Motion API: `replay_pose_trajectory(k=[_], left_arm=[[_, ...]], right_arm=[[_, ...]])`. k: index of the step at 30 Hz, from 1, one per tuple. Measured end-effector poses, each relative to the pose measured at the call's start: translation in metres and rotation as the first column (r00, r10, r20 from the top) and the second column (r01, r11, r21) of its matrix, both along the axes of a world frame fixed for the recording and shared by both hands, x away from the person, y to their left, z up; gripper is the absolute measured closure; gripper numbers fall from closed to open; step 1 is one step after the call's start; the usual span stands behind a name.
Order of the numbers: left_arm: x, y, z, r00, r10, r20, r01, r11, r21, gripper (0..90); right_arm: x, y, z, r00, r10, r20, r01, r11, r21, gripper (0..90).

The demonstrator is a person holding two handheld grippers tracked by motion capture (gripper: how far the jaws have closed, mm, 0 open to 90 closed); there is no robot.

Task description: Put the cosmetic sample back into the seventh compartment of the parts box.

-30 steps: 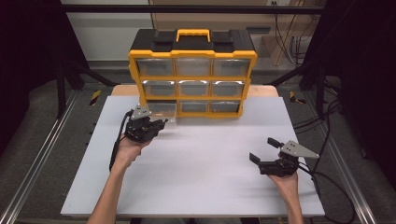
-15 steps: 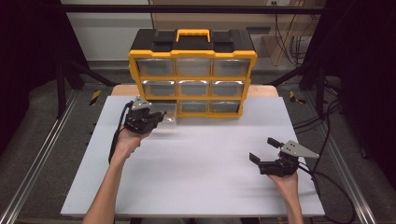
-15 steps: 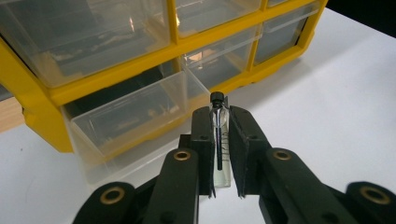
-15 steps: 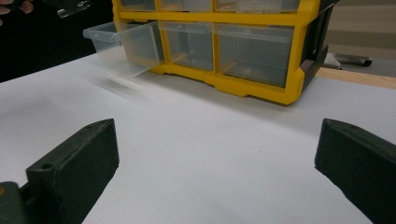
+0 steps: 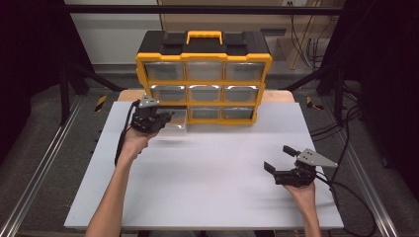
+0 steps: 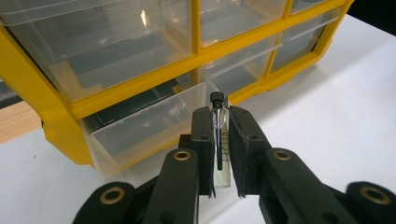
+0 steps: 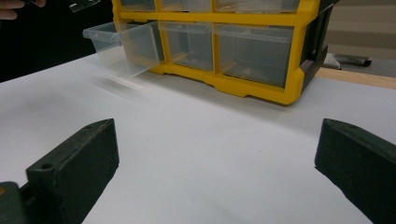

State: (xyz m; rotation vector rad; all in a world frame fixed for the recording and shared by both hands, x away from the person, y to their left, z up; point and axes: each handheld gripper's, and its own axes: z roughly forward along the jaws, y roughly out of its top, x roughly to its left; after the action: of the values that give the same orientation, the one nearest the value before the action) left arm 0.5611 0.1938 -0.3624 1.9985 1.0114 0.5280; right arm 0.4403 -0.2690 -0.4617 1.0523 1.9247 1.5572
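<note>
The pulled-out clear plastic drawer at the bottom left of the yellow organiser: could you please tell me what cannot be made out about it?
- Clear plastic drawer, high view: the left gripper covers its front, and the picture is too small to show any contents.
- Left gripper view: the jaws hide the drawer's front wall where they pinch it.
- Right gripper view: its left end is blurred.

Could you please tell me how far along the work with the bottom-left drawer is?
Done: the drawer stands pulled out of the yellow organizer. In hand: the left tongs grip a small clear item at its front corner. Left: whether it goes inside, I cannot tell. The right tongs rest open.
</note>
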Motion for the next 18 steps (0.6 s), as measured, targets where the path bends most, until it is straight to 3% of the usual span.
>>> replay_pose_trajectory(k=[18], left_arm=[[0.022,0.005,-0.009,0.9998,0.018,-0.010,-0.017,0.9994,0.031,79.6]], right_arm=[[0.000,0.000,0.000,1.0000,0.000,-0.001,0.000,1.0000,-0.001,0.4]])
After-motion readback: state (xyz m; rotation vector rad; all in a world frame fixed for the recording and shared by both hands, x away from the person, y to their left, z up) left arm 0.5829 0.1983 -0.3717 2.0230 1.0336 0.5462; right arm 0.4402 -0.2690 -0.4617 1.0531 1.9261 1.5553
